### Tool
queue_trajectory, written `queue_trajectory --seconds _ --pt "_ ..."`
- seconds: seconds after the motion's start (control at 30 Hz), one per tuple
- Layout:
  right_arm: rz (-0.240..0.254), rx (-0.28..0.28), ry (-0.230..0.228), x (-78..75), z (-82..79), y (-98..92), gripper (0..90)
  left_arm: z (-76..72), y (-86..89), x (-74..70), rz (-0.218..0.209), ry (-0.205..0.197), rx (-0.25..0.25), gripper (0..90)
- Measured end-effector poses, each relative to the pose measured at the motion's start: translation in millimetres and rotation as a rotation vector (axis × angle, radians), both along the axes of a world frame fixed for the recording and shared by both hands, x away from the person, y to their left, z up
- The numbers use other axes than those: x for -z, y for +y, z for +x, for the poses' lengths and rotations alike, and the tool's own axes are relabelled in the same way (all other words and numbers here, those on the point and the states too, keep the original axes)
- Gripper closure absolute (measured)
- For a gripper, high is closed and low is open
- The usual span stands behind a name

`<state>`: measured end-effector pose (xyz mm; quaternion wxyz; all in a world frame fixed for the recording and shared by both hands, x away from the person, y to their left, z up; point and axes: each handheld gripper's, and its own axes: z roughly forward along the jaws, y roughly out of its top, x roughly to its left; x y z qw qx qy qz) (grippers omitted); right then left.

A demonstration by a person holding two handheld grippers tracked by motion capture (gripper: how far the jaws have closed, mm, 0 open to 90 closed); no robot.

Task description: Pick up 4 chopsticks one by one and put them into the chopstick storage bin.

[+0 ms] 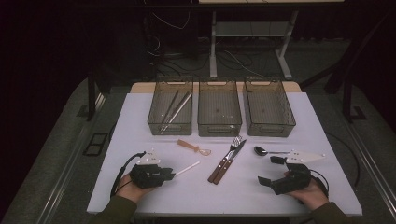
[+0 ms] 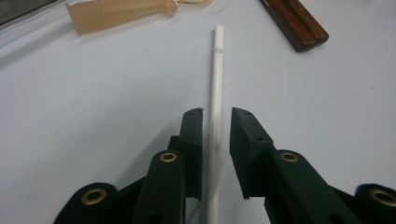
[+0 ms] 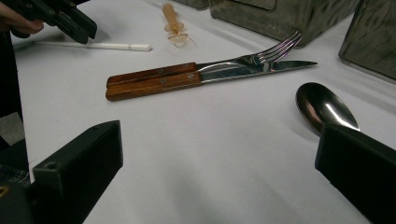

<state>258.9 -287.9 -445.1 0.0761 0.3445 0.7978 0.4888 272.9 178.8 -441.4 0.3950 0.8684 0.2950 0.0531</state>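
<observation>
Chopstick, white, lies flat on the desk between the left claw jaws, which stand narrowly released beside it without clamping; centre them on the shaft, then clench squarely so it cannot roll or pivot.

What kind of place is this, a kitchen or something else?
Probably a lab or recording workspace, not a kitchen: a white table in a dark room, loose cables on the floor behind, and cutlery laid before three mesh bins for sorting.
</observation>
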Motion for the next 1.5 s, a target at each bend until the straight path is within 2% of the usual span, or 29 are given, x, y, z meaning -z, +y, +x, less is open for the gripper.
queue_trajectory --seconds 0.23,0.43,0.6,0.73,1.1,1.23,1.3,1.5 --pt "-0.002 0.001 -0.001 -0.1 -0.1 0.1 1.1 1.0 -3.3 2.7 0.022 -0.005 0.01 79.4" --pt "-0.003 0.001 -0.002 0.1 0.1 0.0 1.1 0.3 -5.9 5.9 0.048 0.006 0.019 81.7" --pt "-0.003 -0.001 -0.004 0.0 -0.1 0.5 1.1 0.4 -6.3 7.1 0.036 0.013 0.014 83.1" --pt "-0.004 -0.002 -0.005 -0.1 -0.1 0.8 1.1 1.9 -6.3 6.0 0.052 0.014 0.029 84.1" --pt "-0.002 -0.003 -0.004 -0.2 -0.1 0.6 1.1 1.9 -8.0 3.4 0.066 0.015 0.028 84.5" --pt "-0.003 -0.004 -0.003 -0.3 -0.2 0.6 1.1 1.6 -8.2 0.7 0.047 0.008 0.025 84.5" --pt "-0.002 -0.003 -0.004 -0.3 -0.1 0.5 1.1 1.0 -8.5 -0.3 0.037 0.018 0.014 84.5" --pt "-0.002 -0.002 -0.002 -0.3 0.1 0.4 1.1 2.7 -8.1 -5.0 0.034 0.02 0.014 84.5"
